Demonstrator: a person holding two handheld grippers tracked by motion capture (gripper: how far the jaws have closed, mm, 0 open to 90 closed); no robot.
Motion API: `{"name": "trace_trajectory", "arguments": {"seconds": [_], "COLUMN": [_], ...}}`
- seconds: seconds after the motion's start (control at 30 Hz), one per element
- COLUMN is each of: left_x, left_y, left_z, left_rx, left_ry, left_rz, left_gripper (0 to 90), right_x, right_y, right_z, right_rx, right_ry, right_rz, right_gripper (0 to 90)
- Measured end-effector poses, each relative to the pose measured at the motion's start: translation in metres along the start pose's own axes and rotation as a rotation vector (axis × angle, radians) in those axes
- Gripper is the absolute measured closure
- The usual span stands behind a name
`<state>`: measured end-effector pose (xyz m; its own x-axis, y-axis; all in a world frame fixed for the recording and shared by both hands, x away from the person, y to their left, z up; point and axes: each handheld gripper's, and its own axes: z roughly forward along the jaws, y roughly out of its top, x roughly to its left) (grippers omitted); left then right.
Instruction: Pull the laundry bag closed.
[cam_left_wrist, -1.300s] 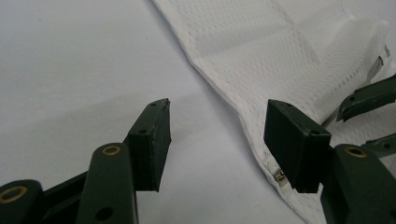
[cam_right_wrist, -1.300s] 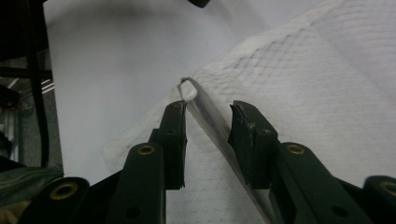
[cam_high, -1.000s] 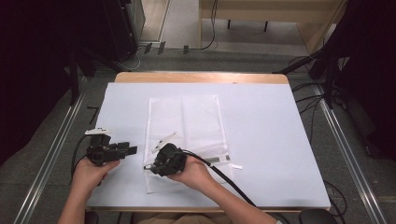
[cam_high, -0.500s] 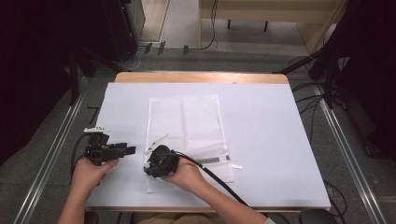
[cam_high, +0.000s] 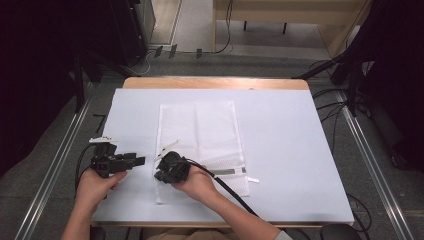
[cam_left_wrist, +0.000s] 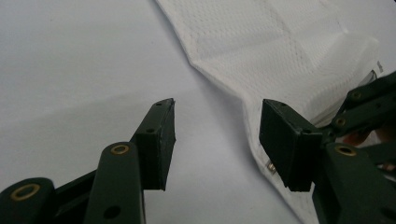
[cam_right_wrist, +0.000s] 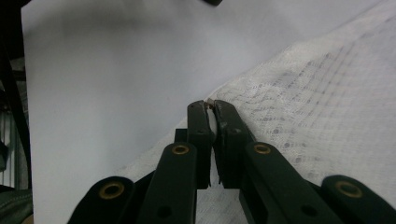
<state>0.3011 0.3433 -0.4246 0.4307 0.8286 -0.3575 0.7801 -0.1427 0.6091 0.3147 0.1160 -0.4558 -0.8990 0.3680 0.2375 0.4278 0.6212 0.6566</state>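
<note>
The right gripper (cam_right_wrist: 211, 106) has slid left and just pinched the edge of the white mesh bag (cam_high: 200, 135), so next it lifts while the left gripper (cam_left_wrist: 217, 122) waits spread wide beside it.

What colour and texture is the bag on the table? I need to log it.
White, with a fine mesh weave; the mesh bag shows best in the left gripper view.
</note>
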Motion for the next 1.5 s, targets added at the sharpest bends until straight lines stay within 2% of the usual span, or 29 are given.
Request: {"name": "trace_trajectory", "arguments": {"seconds": [0.07,0.13,0.23,0.37,0.53,0.6,0.83,1.0,1.2,1.5], "left_x": [-0.002,-0.006,-0.01,-0.011,-0.016,-0.018,-0.024,-0.029,-0.031,-0.032], "left_y": [-0.001,-0.003,-0.005,-0.007,-0.007,-0.007,-0.007,-0.007,-0.004,-0.006], "left_z": [-0.001,-0.002,-0.002,-0.001,0.003,0.004,0.016,0.024,0.034,0.034], "left_rx": [0.014,0.017,0.022,0.029,0.05,0.056,0.109,0.142,0.167,0.169], "left_ry": [-0.017,-0.024,-0.051,-0.072,-0.103,-0.12,-0.173,-0.177,-0.18,-0.184], "left_rz": [0.007,0.042,0.087,0.092,0.129,0.131,0.154,0.183,0.188,0.251], "left_gripper": [49.6,49.8,48.8,48.8,48.6,48.4,47.4,47.9,50.0,65.1], "right_x": [-0.004,-0.007,-0.008,-0.009,-0.011,-0.011,-0.011,-0.011,-0.008,-0.007], "right_y": [0.002,0.003,0.005,0.007,0.013,0.015,0.017,0.018,0.018,0.017], "right_z": [-0.006,-0.011,-0.016,-0.02,-0.027,-0.029,-0.033,-0.033,-0.036,-0.041], "right_rx": [-0.012,-0.029,-0.04,-0.049,-0.075,-0.076,-0.096,-0.099,-0.101,-0.085], "right_ry": [0.012,0.014,0.003,-0.007,-0.002,-0.006,0.007,0.01,0.038,0.076], "right_rz": [0.007,0.017,0.006,-0.009,-0.006,-0.011,-0.001,-0.002,-0.006,-0.033], "right_gripper": [87.4,87.4,87.4,87.4,87.4,87.4,87.4,87.4,87.5,87.6]}}
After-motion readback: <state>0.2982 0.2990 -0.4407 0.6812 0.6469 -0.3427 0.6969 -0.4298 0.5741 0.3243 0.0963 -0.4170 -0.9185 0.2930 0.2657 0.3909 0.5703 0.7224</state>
